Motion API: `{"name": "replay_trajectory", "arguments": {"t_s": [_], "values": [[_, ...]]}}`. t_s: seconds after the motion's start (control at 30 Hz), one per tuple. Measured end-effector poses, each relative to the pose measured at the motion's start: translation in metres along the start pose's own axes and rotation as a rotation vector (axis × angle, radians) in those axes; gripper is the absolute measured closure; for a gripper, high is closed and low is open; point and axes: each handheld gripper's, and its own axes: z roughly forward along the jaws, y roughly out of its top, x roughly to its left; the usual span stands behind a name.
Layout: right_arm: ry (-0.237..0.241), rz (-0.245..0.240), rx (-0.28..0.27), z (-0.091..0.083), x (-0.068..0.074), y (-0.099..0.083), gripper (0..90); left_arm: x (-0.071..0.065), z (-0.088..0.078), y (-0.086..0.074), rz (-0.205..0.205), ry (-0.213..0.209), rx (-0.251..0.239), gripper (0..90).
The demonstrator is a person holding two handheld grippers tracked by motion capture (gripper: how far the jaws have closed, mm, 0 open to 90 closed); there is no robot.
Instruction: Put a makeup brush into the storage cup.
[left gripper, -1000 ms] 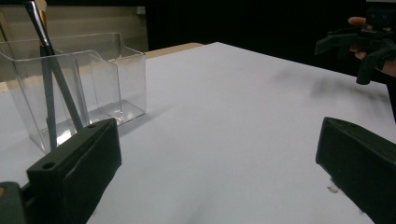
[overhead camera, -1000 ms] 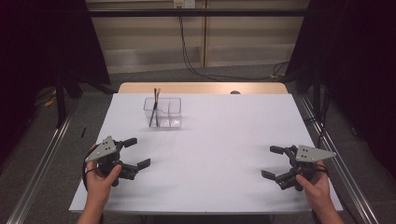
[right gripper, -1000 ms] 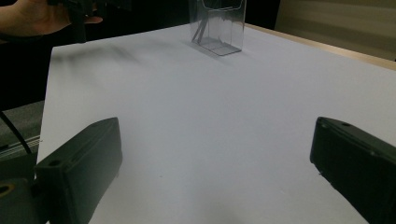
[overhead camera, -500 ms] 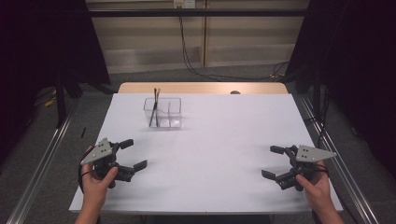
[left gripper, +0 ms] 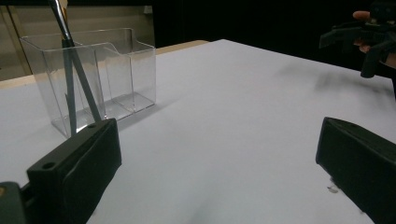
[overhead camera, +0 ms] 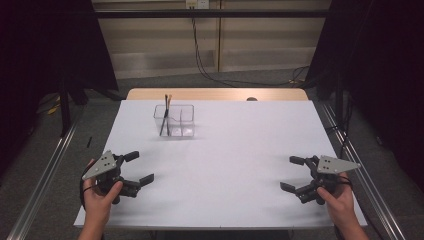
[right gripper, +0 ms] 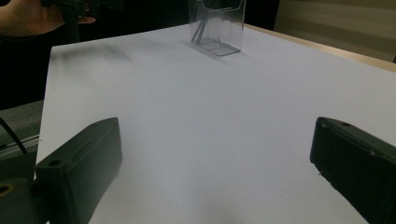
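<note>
Position change since the earlier frames: the left claw (overhead camera: 134, 167) has drifted slightly outward and toward the near edge of the worktop (overhead camera: 235, 150), away from the clear organiser (overhead camera: 175, 120); the right claw (overhead camera: 294, 173) is unchanged.

Left claw: held in the person's left hand (overhead camera: 100, 197), well apart from the organiser on its near-left side, jaws spread wide and holding nothing, pointing inward across the worktop. In the left gripper view the organiser (left gripper: 93, 79) stands upright beyond the left jaw.

Right claw: held in the right hand (overhead camera: 337, 197), well apart from the organiser on its near-right side, jaws likewise wide and holding nothing, pointing inward.

Organiser: upright near the far edge of the worktop. Two dark pens (overhead camera: 165, 115) lean in its left compartment (left gripper: 74, 84).
</note>
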Motion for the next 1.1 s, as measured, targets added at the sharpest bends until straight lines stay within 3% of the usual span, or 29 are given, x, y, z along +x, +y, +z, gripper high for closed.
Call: {"name": "replay_trajectory", "arguments": {"t_s": [1.1], "values": [[-0.011, -0.001, -0.009, -0.0055, -0.0021, -0.0015, 1.9, -0.0021, -0.0089, -0.0050, -0.008, 0.018, -0.017, 0.2]]}}
